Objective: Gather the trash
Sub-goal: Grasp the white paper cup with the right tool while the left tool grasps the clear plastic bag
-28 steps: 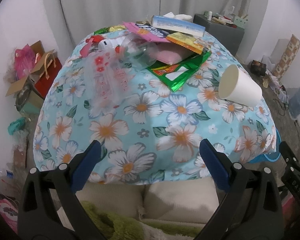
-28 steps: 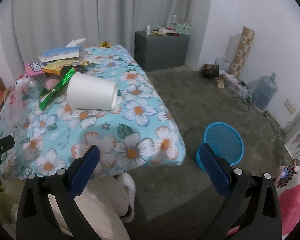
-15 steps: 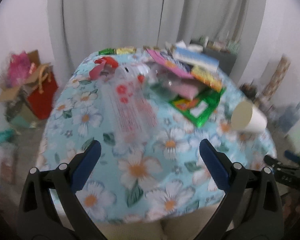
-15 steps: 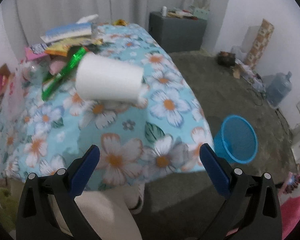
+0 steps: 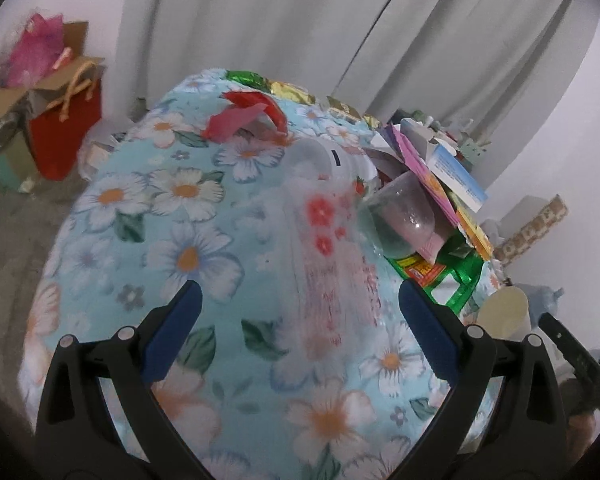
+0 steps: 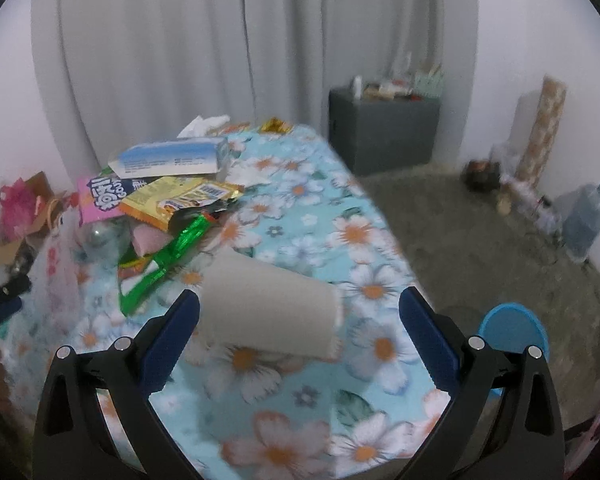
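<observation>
A: Where do the right tongs (image 6: pixel 299 316) stand?

B: Spread wide and empty, over the near end of the desk (image 6: pixel 340 216) with its flowered cloth. The paper cup (image 6: pixel 269 315) lies on its side right between the two blue pads, mouth to the left, base to the right. Whether the pads touch it I cannot tell.

A: And the left tongs (image 5: pixel 298 307)?

B: Also wide, holding nothing. A clear plastic bag (image 5: pixel 332 256) with red print lies flat on the cloth between and beyond the pads. Just beyond it rests a clear plastic cup (image 5: pixel 404 216) on its side, under a pile of wrappers (image 5: pixel 448 184) and a blue-and-white box (image 5: pixel 456 168).

A: Is the paper cup seen from there too?

B: Yes, off to the right past the pad, beside a green foil wrapper (image 5: pixel 460 276).

A: Any bin?

B: A blue basket (image 6: pixel 514 330) on the floor, to the right of the desk, partly behind the right pad.
</observation>
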`<state>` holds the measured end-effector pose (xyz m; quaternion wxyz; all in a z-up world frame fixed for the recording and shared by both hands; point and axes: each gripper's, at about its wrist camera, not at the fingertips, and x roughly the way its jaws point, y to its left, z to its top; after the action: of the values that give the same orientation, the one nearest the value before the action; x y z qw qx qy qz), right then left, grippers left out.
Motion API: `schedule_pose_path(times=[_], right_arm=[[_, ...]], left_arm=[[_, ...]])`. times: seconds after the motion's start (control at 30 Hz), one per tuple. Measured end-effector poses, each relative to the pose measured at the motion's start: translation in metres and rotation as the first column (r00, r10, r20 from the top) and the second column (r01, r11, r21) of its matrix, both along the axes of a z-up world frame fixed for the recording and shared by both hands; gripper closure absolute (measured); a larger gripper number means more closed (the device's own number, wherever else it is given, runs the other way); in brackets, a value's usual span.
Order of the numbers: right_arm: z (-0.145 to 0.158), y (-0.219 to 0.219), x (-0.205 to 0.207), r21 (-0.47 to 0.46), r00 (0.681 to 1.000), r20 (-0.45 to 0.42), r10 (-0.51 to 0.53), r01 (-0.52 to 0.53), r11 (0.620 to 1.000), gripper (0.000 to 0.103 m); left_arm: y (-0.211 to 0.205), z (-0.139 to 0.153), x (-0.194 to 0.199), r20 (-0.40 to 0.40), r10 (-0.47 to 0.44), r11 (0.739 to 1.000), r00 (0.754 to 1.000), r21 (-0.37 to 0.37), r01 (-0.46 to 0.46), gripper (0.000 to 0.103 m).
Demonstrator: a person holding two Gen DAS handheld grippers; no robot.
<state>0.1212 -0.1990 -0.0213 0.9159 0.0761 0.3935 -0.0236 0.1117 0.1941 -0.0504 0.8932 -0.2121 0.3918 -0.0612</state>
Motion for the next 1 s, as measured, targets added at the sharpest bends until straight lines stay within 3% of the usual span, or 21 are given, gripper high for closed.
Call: schedule_pose_path(times=[0.07,0.17,0.3,0.37,0.57,0.63,0.77,1.0], right_arm=[[-0.003,0.006,0.013,0.019,1.0,-0.022,0.014,-0.014,1.0,0.006],[-0.007,0.02,0.027,-0.033,0.997,-0.053,0.05,-0.052,0.998,0.007],[-0.014,0.036,0.038,-0.111,0.992,-0.098,0.085,-0.096,0.989,0.015],[-0.016,0.039,0.041,-0.134,0.989,-0.119,0.086,-0.102,0.986,0.019],[-0.017,0.031,0.042,-0.128,0.984,-0.169,0.064,-0.086,0.988,0.045],[-0.012,0.027,0.038,-0.115,0.986,-0.16,0.053,-0.072,0.991,0.054],[-0.005,0.02,0.03,-0.11,0.988,-0.152,0.039,-0.056,0.992,0.073],[0.009,-0.003,0.005,-0.118,0.994,-0.111,-0.021,0.008,0.993,0.09]], left_arm=[[0.004,-0.004,0.006,-0.002,-0.009,0.999,1.0,-0.038,0.009,0.008],[0.005,-0.01,0.021,0.008,-0.04,0.997,0.999,-0.07,0.041,0.011],[0.004,-0.023,0.036,-0.03,-0.062,0.993,0.998,-0.104,0.058,0.036],[0.005,-0.029,0.04,-0.04,-0.063,0.989,0.997,-0.137,0.057,0.042],[0.001,-0.032,0.04,-0.022,-0.078,0.987,0.997,-0.141,0.074,0.072],[0.0,-0.03,0.034,-0.011,-0.081,0.989,0.997,-0.127,0.079,0.075],[-0.001,-0.024,0.023,0.011,-0.085,0.988,0.996,-0.126,0.085,0.09],[-0.009,0.006,-0.003,0.099,-0.12,0.986,0.988,-0.104,0.13,0.101]])
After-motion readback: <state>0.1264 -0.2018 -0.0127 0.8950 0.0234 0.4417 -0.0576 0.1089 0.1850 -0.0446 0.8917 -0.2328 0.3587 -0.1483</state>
